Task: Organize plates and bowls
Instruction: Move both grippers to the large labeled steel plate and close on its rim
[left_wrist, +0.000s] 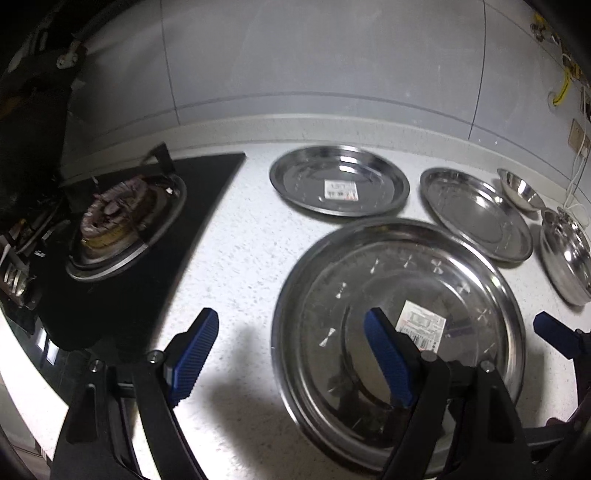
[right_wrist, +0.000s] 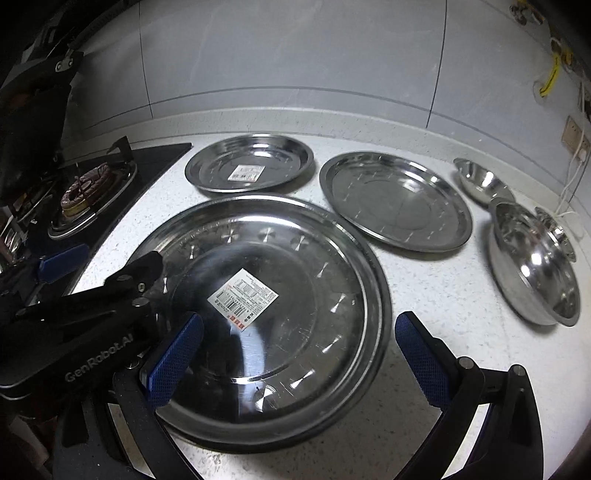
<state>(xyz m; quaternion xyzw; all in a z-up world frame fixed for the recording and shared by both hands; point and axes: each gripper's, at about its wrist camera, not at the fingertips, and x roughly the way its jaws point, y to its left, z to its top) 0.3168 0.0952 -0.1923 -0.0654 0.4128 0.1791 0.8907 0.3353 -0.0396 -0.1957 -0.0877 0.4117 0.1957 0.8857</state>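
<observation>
A large steel plate (left_wrist: 399, 332) (right_wrist: 266, 314) with a paper label lies on the white counter, nearest to me. My left gripper (left_wrist: 291, 354) is open; its right finger hangs over the plate's left part, its left finger over bare counter. My right gripper (right_wrist: 299, 354) is open, straddling the plate's near right rim. A smaller labelled plate (left_wrist: 340, 181) (right_wrist: 251, 162) lies behind it. A third plate (left_wrist: 476, 214) (right_wrist: 395, 199) lies to the right. Two steel bowls, one near (left_wrist: 565, 254) (right_wrist: 535, 258) and one far (left_wrist: 521, 188) (right_wrist: 484, 181), stand at the far right.
A black gas hob (left_wrist: 122, 229) (right_wrist: 85, 199) with a burner occupies the counter's left side. A tiled wall (left_wrist: 314, 66) backs the counter. A white cable (left_wrist: 576, 184) and a socket are at the far right. The left gripper's body (right_wrist: 74, 325) shows in the right wrist view.
</observation>
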